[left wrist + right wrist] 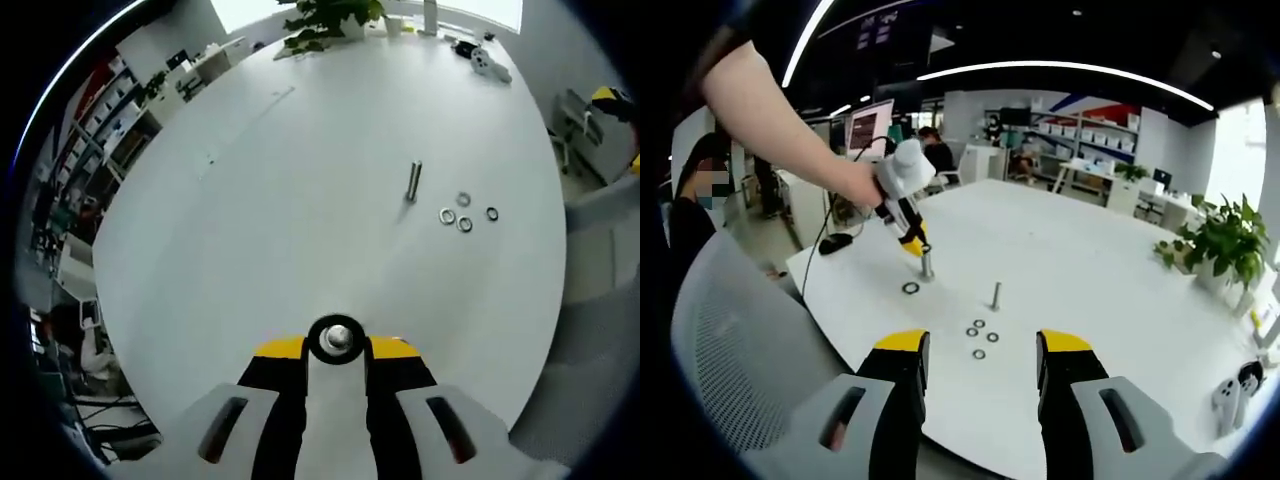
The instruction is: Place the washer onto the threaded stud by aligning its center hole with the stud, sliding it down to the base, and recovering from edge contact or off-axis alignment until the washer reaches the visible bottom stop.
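Left gripper [337, 345] clamps stud, washers [463, 212] beyond.

table [1110, 270]: white and smooth from where I'm sitting, soft sheen, looks like laminate but can't swear to it
stud [413, 181]: bare metal, silvery, catches the light along its side
washers [464, 224]: shiny little metal rings, smooth finish
left gripper [337, 355]: jaws look like hard plastic to me, yellow tips over black, pale grey matt body; they're closed on a bright metal stud end with a washer around it
right gripper [978, 350]: same plastic look, yellow and black, jaws apart
chair [735, 340]: grey mesh back, perforated, matt
plant [1228, 240]: glossy green leaves
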A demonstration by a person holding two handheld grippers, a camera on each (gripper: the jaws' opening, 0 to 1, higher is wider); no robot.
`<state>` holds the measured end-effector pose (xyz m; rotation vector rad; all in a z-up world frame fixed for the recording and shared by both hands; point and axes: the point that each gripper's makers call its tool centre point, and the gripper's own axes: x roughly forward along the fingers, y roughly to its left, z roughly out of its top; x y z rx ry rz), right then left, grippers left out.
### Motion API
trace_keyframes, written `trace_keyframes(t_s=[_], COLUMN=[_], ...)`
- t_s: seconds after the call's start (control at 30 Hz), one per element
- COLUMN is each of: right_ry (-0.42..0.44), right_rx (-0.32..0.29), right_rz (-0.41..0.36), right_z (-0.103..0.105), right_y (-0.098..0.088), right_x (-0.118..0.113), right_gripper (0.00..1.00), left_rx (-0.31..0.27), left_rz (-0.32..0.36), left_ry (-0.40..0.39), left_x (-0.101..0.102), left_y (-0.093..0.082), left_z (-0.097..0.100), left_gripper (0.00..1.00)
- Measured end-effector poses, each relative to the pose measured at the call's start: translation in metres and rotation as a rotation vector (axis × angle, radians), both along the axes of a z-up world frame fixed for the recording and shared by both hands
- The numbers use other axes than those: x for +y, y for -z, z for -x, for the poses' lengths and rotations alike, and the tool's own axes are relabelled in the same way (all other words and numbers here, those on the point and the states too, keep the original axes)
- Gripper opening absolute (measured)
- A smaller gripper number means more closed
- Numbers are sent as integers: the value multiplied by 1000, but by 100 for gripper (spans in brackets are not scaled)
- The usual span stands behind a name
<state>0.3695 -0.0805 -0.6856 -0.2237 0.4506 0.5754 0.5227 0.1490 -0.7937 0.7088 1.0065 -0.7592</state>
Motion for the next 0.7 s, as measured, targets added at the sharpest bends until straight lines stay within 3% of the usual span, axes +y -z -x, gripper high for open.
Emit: trace_keyframes(t_s=[0.3,0.7], right_ry=[3,8], right_rx=[3,15], right_rz=[3,12], right_z=[0,0], right_y=[1,4], right_x=[-1,-2], right_gripper=[45,45], left_rx=[22,65], left_rz=[-20,-22], left_ry=[27,19], left_x=[-4,-3], left_y=[10,38], left_z=[0,0], left_gripper=[19,19])
